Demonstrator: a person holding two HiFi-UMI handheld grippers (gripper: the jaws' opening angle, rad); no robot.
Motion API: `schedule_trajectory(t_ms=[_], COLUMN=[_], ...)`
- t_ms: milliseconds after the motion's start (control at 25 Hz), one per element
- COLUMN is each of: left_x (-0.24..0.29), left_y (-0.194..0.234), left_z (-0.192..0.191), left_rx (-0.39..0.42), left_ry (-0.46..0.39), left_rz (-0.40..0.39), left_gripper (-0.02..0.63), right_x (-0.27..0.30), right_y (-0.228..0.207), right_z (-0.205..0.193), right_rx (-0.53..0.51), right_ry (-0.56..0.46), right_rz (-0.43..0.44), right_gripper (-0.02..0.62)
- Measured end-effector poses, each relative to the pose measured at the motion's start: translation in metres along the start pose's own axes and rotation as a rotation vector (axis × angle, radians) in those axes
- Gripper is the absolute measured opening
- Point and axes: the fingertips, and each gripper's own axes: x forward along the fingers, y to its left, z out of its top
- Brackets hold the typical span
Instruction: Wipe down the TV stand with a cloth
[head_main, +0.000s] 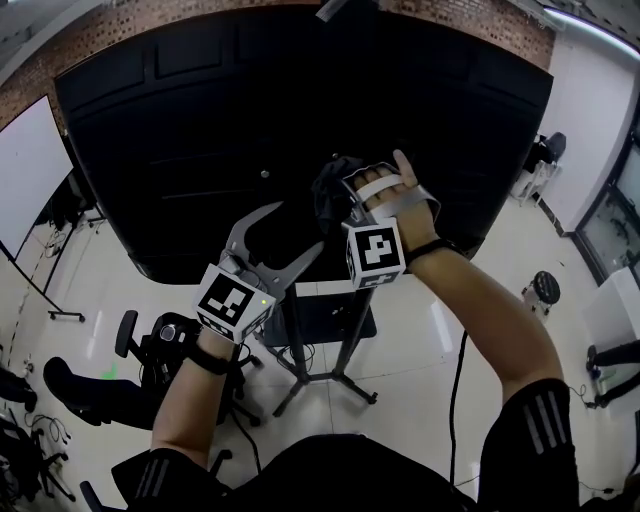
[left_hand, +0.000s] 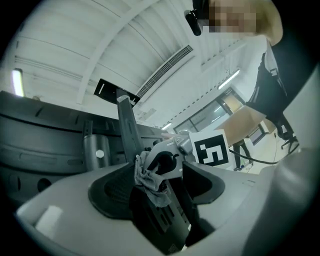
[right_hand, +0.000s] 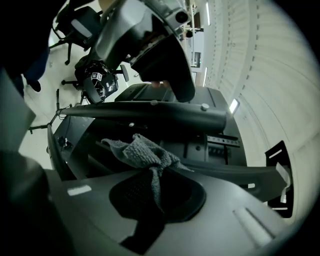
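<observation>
R gripper (right_hand: 156, 175) tight on cloth (right_hand: 136, 150)

**Reaches up with both arms**

Holds left gripper (head_main: 295, 230) lower, jaws spread wide. Clamps right gripper (head_main: 335, 195) on a cloth (right_hand: 142, 152), higher and just beside the left. Stretches both forearms forward, right hand (head_main: 395, 195) strapped in.

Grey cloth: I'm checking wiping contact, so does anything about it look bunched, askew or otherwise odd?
Yes. The grey woven cloth is crumpled into a wad, pinched at one fold by the right gripper's shut jaws, with loose ends sticking out rather than spread flat. No tear shows.
</observation>
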Motion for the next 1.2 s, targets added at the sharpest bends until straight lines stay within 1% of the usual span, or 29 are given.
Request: schedule_trajectory(t_ms=[80,200,440,680,920,1200], left_x=[-0.003,-0.006,-0.011,-0.011,-0.015,-0.019], left_y=[-0.007,-0.015,-0.026,-0.034,-0.040,-0.045], left_z=[-0.013,-0.031,-0.057,-0.081,-0.101,-0.115], left_rx=[-0.029,-0.042,-0.091,-0.132,-0.169,-0.195], left_ry=[0.009,0.034,0.063,0.096,0.120,0.144], left_rz=[-0.005,-0.007,-0.002,0.003,0.009,0.018], left_gripper=[0.316,0.324,0.324,0.324,0.330,0.330], right_x=[0.003,0.006,0.012,0.017,0.022,0.025], right_y=[0.018,0.041,0.087,0.115,0.148,0.173], right_z=[0.003,0.009,0.016,0.023,0.030,0.039], right_rx=[-0.005,0.043,0.052,0.048,0.059,0.072], right_ry=[0.004,-0.004,0.002,0.002,-0.006,-0.029], right_rz=[0.015,0.042,0.103,0.113,0.152,0.198], right_gripper=[0.035,0.035,0.035,0.034,0.034,0.034])
